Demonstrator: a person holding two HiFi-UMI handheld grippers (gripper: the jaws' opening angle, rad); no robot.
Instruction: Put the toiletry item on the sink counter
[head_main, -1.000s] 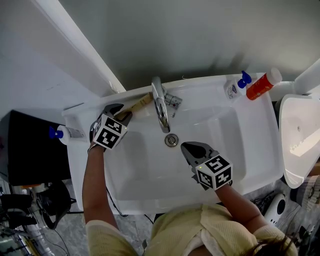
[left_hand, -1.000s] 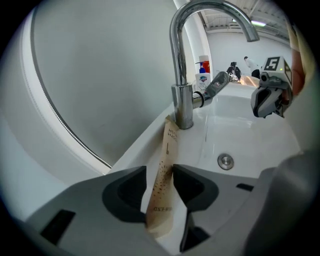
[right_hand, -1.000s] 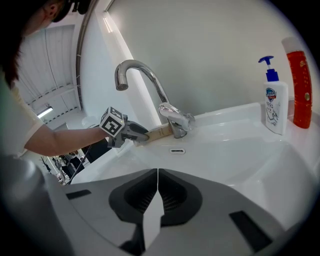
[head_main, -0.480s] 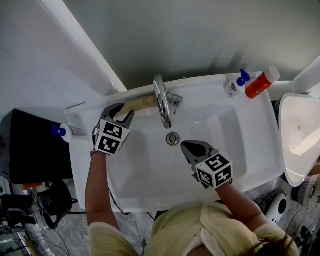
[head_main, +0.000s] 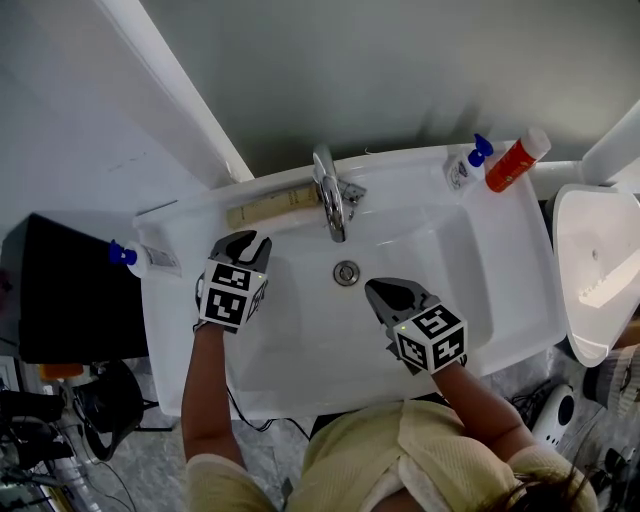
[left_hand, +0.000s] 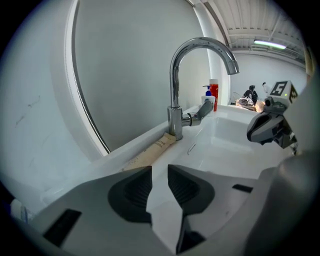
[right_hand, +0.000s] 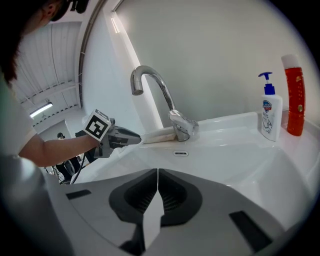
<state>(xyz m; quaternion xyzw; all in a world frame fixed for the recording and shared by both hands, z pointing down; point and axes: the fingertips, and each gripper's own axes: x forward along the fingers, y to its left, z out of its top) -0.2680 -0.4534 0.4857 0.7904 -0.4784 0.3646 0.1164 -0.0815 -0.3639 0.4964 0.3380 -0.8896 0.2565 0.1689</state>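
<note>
The toiletry item, a long tan pack (head_main: 272, 205), lies flat on the sink's back ledge, left of the faucet (head_main: 328, 195), with its right end by the faucet base. My left gripper (head_main: 243, 243) hovers just in front of the pack, apart from it. In the left gripper view the jaws (left_hand: 159, 175) are closing with nothing between them, and the pack (left_hand: 150, 152) lies beyond them. My right gripper (head_main: 385, 292) hangs over the basin, its jaws (right_hand: 157, 172) shut and empty.
A white pump bottle (head_main: 462, 168) and a red bottle (head_main: 510, 162) stand at the sink's back right corner. Another pump bottle (head_main: 140, 258) lies on the left rim. The drain (head_main: 346, 271) sits mid-basin. A second white fixture (head_main: 590, 270) is at the right.
The left gripper has let go of the tan pack, which now rests on the ledge, and has drawn back toward me with its jaws narrower. The right gripper has barely moved.
</note>
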